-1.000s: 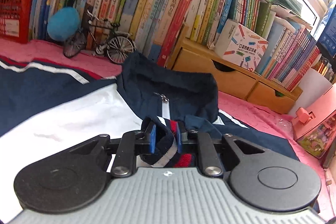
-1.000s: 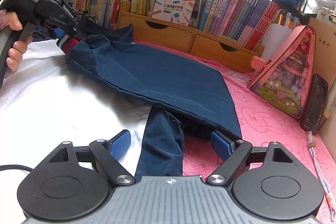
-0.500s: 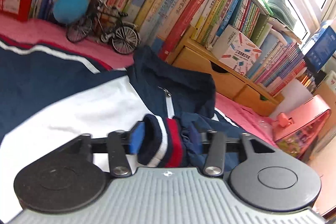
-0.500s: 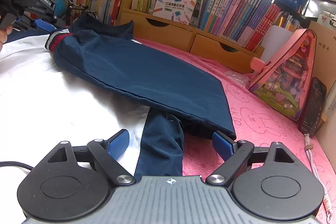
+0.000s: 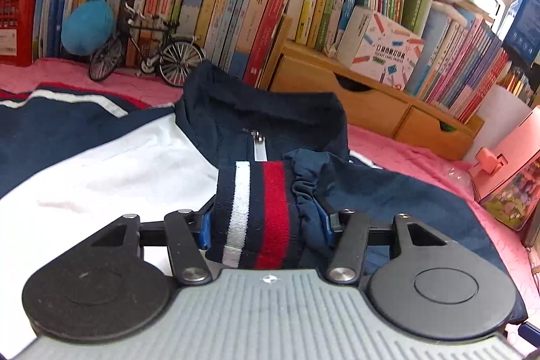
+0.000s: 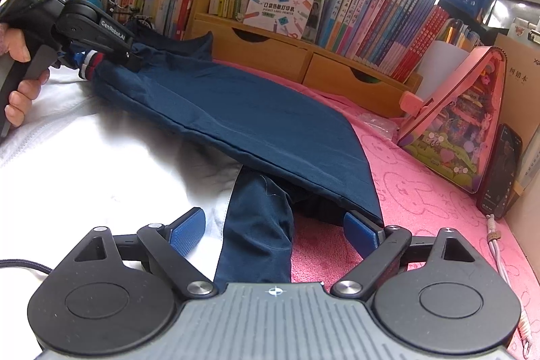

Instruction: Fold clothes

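A navy and white zip jacket (image 5: 111,164) lies spread on the pink cover, its collar (image 5: 263,110) toward the books. Its navy sleeve (image 6: 243,117) is folded across the white front. The striped cuff (image 5: 260,211), white and red on navy, rests just below the collar. My left gripper (image 5: 265,225) is open, its fingers wide on either side of the cuff without pinching it. A hand (image 6: 20,103) holds that gripper in the right wrist view. My right gripper (image 6: 273,225) is open low over the sleeve's armpit end, a strip of navy cloth (image 6: 260,231) running between its fingers.
Books fill the shelf behind. In front of it stand wooden drawers (image 5: 354,100), a model bicycle (image 5: 148,53) and a blue ball (image 5: 88,26). A pink case (image 6: 455,130), a phone (image 6: 499,171) and a cable (image 6: 496,245) lie at the right on the pink cover (image 6: 422,201).
My left gripper opened and let go of the striped cuff, which now lies flat between its fingers near the collar. The right gripper stayed open in place.
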The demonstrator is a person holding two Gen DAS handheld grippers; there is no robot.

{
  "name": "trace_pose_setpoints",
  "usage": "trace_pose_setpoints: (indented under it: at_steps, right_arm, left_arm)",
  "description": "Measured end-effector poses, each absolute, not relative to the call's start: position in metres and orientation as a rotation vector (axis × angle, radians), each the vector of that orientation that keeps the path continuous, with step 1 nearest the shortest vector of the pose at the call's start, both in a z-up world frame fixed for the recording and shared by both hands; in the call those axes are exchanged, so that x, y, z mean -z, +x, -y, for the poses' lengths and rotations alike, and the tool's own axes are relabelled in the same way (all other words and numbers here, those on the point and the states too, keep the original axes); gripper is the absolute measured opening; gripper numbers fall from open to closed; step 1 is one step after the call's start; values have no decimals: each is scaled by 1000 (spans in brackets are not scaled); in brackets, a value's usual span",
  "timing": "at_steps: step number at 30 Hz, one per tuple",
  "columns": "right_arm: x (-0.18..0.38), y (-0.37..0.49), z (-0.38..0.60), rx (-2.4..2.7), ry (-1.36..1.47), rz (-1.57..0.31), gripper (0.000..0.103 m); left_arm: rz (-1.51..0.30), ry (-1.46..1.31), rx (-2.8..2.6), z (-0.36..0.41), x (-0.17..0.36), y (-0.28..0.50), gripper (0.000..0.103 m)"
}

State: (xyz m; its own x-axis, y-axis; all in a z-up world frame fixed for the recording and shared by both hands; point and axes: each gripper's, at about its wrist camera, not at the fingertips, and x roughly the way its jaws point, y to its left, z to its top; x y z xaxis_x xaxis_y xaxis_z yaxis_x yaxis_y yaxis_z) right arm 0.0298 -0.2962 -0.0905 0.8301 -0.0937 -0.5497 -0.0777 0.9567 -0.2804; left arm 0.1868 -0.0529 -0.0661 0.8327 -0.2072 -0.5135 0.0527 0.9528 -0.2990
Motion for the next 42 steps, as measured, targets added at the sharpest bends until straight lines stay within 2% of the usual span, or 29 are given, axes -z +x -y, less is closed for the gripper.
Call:
trace_pose_setpoints:
  at_steps: [6,15,21,27,29,33,35,39,42]
  right_arm:
    - [88,30,296,13,-300,-594,91]
    - [88,29,294,21,-317,-589,92]
    - [86,27,295,20,-317,-574,93]
    - [65,43,317,8,-153,-535,95]
    - [64,57,319,41,-225,-514,96]
    - [87,73,307,166,-604,-430,96]
    - [96,74,311,201,-707,-402,97]
    - [104,70,335,153,-758,-394,102]
    - [106,72,343,107,-769,-397,102]
  left_arm:
    - [-374,-131,93,42,34,164,53]
    - [-533,-166,12,13,64,179,54]
    - [-633,-183,-40,-5,83,188,61]
    - [-641,-161,-44,-2,84,189,62]
    - [-646,-141,-48,1,84,190,62]
    - [-658,-92,-48,5,85,192,63]
    - [-659,-88,-40,3,86,192,65]
    - [-664,-63,-30,2,87,192,67]
    - [-669,-44,-29,2,88,193,70]
